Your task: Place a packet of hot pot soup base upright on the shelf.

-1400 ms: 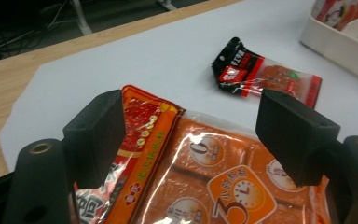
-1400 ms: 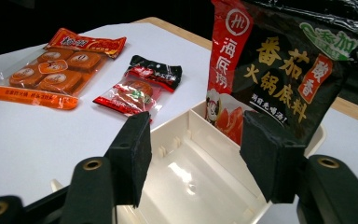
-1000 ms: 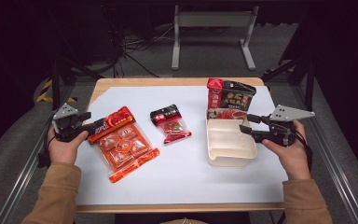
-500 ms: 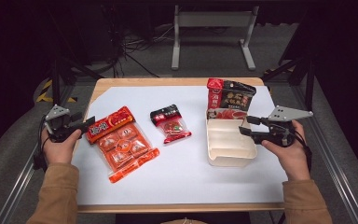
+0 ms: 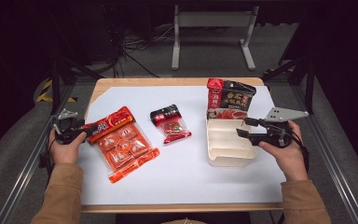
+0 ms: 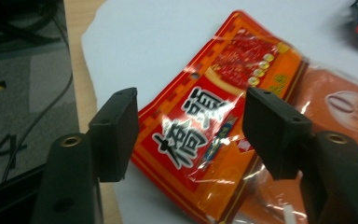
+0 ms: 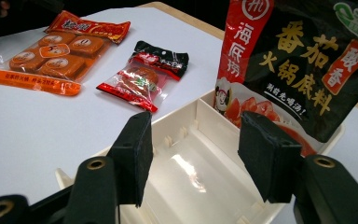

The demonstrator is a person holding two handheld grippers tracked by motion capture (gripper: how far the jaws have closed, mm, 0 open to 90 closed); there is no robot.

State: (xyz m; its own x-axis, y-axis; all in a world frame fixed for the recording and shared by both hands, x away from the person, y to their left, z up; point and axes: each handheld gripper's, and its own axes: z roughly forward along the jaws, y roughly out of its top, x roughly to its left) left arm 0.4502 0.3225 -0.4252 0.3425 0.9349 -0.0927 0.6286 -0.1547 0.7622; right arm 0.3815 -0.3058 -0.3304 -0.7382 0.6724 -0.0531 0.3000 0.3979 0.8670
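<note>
Since the earlier frame our left gripper [image 5: 91, 132] has slid toward the lower left of the high view and sunk at the bench [image 5: 186, 184] edge; our right gripper [image 5: 240, 127] holds its place, its fingers just having been opening, nothing between them. We judge the pick-up of the orange snack pack [image 5: 121, 142] is in hand: its red header lies between our left fingers [image 6: 116, 133], which stand released, not pressing. Next we must close on that header. Right fingers [image 7: 133, 154] hover apart over the white tray [image 5: 228, 156] at centre right.
</note>
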